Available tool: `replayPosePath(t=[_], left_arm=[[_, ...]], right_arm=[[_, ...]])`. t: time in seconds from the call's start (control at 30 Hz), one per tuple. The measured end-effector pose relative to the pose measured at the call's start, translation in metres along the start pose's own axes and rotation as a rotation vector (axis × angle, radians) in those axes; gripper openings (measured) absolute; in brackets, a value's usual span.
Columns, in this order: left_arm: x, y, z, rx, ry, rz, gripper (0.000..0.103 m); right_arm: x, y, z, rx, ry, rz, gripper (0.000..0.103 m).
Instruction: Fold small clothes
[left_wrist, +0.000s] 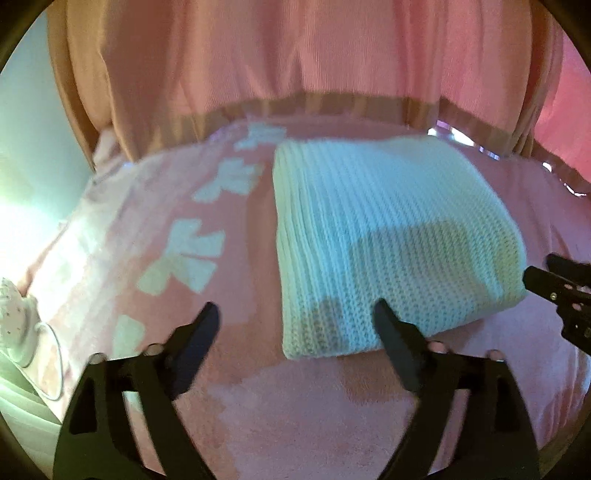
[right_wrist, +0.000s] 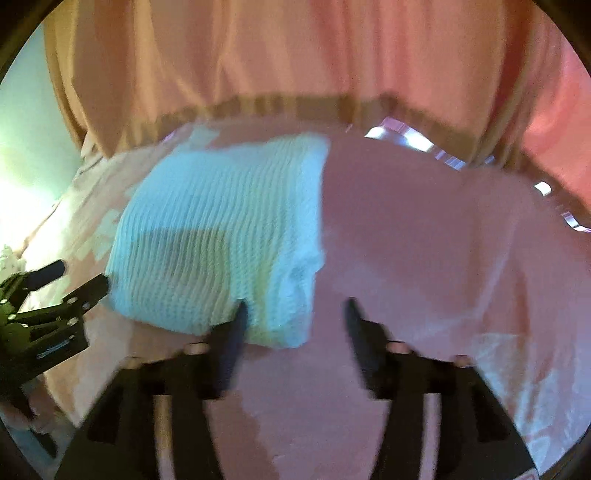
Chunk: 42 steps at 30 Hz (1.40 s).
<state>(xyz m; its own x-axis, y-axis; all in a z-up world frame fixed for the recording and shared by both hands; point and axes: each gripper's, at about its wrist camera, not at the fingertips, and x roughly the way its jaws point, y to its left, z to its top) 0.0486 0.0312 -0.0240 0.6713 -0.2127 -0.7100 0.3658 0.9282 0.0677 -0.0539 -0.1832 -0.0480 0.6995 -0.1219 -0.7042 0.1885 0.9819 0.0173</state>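
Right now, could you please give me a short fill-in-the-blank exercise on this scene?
1. The knit lies folded on a ____ blanket.
2. The left tongs are ____, with nothing between them.
3. The blanket carries a row of pale ____ shapes.
4. Behind the bed hangs a pink ____.

Missing words: pink; open; bow; curtain

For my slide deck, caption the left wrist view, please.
Open left gripper at the near edge of a folded white knit on a pink blanket.

Folded garment (left_wrist: 388, 236): chunky ribbed knit (matt); blanket (left_wrist: 258, 413): soft fleece; curtain (left_wrist: 258, 55): finely ribbed cloth.
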Motion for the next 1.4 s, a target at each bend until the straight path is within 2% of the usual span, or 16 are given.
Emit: replayPosePath(t=[0.1, 0.37, 0.57, 0.7, 0.77, 0.83, 0.87, 0.9, 0.93, 0.97, 1.07, 1.1, 1.17, 1.3, 1.37, 1.4], left_arm=[[-0.015, -0.001, -0.003, -0.009, -0.056, -0.009, 0.097], [-0.036, -0.010, -0.028, -0.015, -0.112, -0.021, 0.098], [-0.030, -0.007, -0.036, -0.045, -0.022, -0.071, 0.098], [-0.012, 0.011, -0.030, -0.183, 0.060, -0.168, 0.098], [-0.002, 0.014, -0.027, -0.227, 0.072, -0.176, 0.097], [0.009, 0.009, -0.023, -0.201, 0.080, -0.174, 0.090], [0.014, 0.005, -0.021, -0.183, 0.085, -0.164, 0.077], [0.023, 0.001, -0.019, -0.153, 0.105, -0.147, 0.060], [0.030, -0.001, -0.019, -0.148, 0.128, -0.132, 0.053], [0.037, 0.000, -0.020, -0.152, 0.150, -0.110, 0.047], [0.048, 0.007, -0.021, -0.174, 0.184, -0.094, 0.045], [0.049, 0.007, -0.021, -0.166, 0.181, -0.087, 0.047], [0.050, 0.005, -0.022, -0.138, 0.167, -0.052, 0.049], [0.036, 0.000, -0.024, -0.111, 0.144, -0.029, 0.052], [0.019, -0.001, -0.027, -0.108, 0.116, -0.041, 0.055], [0.014, 0.000, -0.027, -0.102, 0.104, -0.047, 0.064]], right_arm=[[-0.018, 0.001, -0.013, 0.010, -0.062, -0.045, 0.080], [-0.031, 0.010, -0.042, -0.020, -0.112, -0.081, 0.086], [-0.028, 0.005, -0.048, -0.015, -0.073, -0.040, 0.086], [0.000, -0.010, -0.034, 0.058, 0.053, 0.091, 0.086], [0.014, -0.015, -0.025, 0.098, 0.075, 0.133, 0.072], [0.026, -0.012, -0.019, 0.110, 0.096, 0.171, 0.050], [0.035, -0.010, -0.016, 0.125, 0.115, 0.186, 0.044], [0.041, -0.009, -0.016, 0.140, 0.126, 0.192, 0.023], [0.048, -0.007, -0.015, 0.151, 0.142, 0.189, 0.011], [0.047, -0.006, -0.014, 0.156, 0.127, 0.180, 0.011], [0.035, 0.006, -0.012, 0.102, 0.057, 0.170, 0.011], [0.043, 0.008, -0.014, 0.084, 0.078, 0.150, 0.011], [0.079, 0.006, -0.029, 0.101, 0.222, 0.133, 0.007], [0.061, 0.000, -0.032, 0.144, 0.173, 0.153, 0.007], [0.034, 0.002, -0.032, 0.119, 0.092, 0.117, 0.017], [0.022, 0.002, -0.033, 0.102, 0.057, 0.087, 0.032]])
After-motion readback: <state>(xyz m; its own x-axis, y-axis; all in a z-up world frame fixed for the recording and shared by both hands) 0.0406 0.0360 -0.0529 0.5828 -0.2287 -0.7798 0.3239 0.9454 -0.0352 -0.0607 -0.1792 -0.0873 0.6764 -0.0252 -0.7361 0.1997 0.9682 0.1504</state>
